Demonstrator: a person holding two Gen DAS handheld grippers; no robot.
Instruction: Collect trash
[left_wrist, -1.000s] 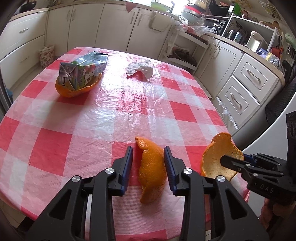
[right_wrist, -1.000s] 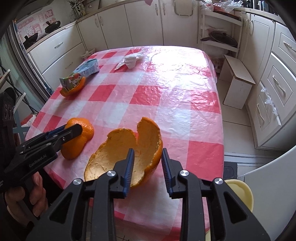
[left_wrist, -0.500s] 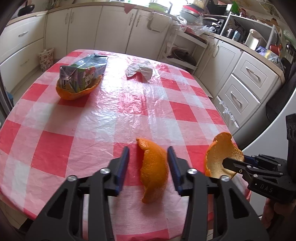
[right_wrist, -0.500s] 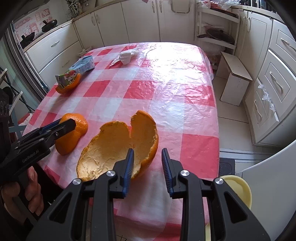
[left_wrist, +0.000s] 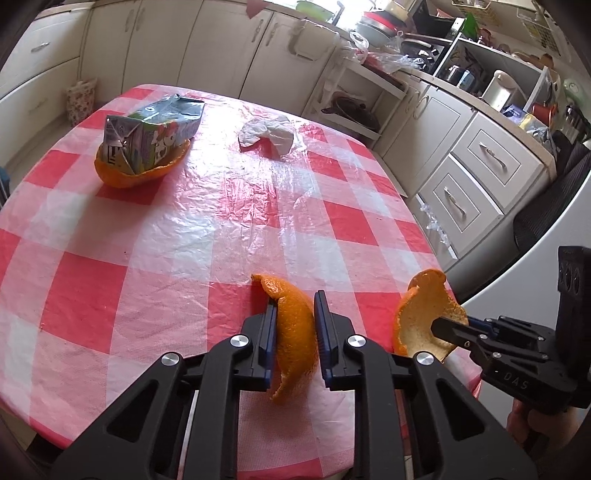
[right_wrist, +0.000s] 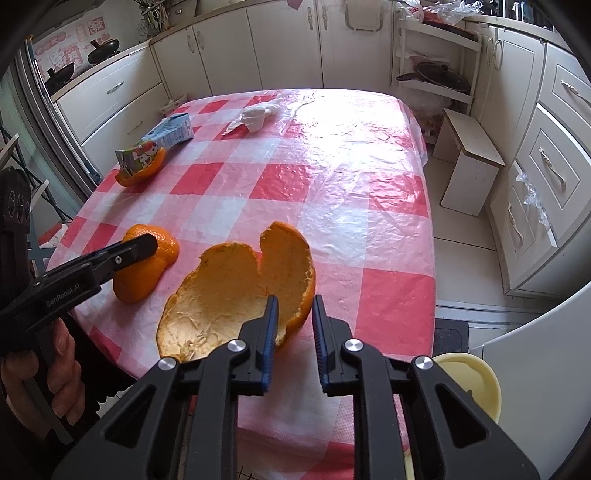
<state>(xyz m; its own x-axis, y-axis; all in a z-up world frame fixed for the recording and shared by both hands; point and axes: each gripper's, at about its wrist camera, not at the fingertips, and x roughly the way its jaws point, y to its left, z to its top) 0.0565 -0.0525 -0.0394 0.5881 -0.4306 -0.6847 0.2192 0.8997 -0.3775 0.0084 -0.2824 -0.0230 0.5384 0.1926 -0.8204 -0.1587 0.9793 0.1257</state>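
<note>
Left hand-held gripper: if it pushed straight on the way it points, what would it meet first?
The orange peel already between the left hand-held gripper's closing jaws, then probably the checked tablecloth just beyond it, since it points downward; depth is unclear.

Mounted on each wrist, low at the near edge of the table (left_wrist: 155, 229), angled down, facing far cabinets (right_wrist: 236, 48). Shared: the checked top, both peels, carton (left_wrist: 155, 133).
</note>
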